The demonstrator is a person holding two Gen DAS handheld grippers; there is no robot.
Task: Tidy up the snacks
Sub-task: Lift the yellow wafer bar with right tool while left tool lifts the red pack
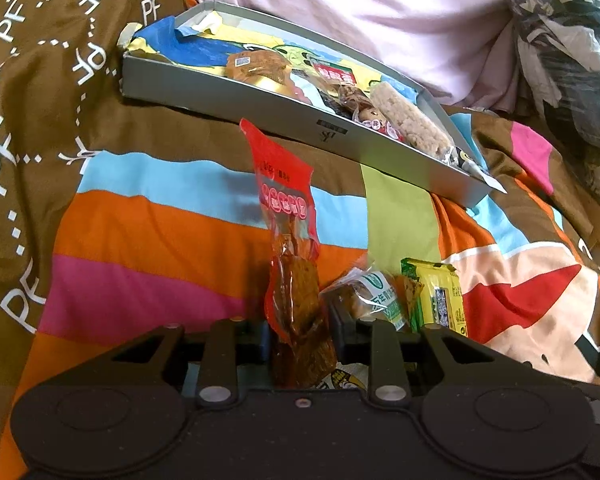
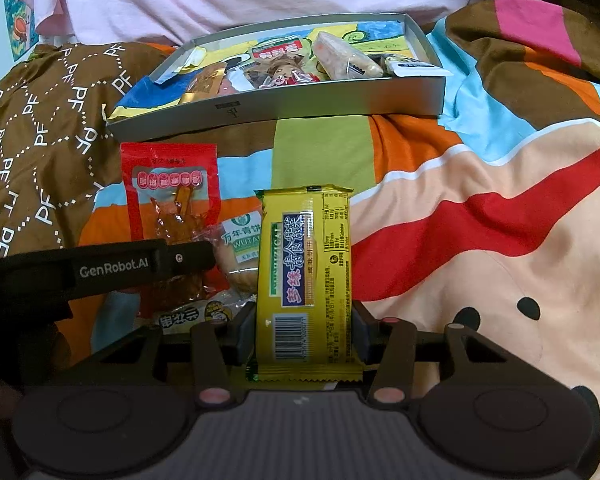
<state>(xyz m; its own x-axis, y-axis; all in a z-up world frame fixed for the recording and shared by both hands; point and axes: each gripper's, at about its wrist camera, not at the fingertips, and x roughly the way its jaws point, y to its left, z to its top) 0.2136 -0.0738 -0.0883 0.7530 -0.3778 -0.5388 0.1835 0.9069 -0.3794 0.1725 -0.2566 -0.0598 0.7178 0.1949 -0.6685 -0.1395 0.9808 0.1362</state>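
2 snacks are clamped, red tofu-strip pouch (image 1: 288, 240) in left hand-held gripper (image 1: 300, 340), yellow seaweed-cracker pack (image 2: 306, 280) in right hand-held gripper (image 2: 304, 332), likely bound for the grey box (image 2: 300, 100) of snacks on the patterned bedspread (image 2: 480, 240), pink bedding behind.

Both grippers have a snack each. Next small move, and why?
Probably carry the yellow pack in the right gripper forward to the grey box and drop it in. It is clamped and lifted, the box is open straight ahead, and the left gripper holding the red pack sits alongside, so go one at a time.
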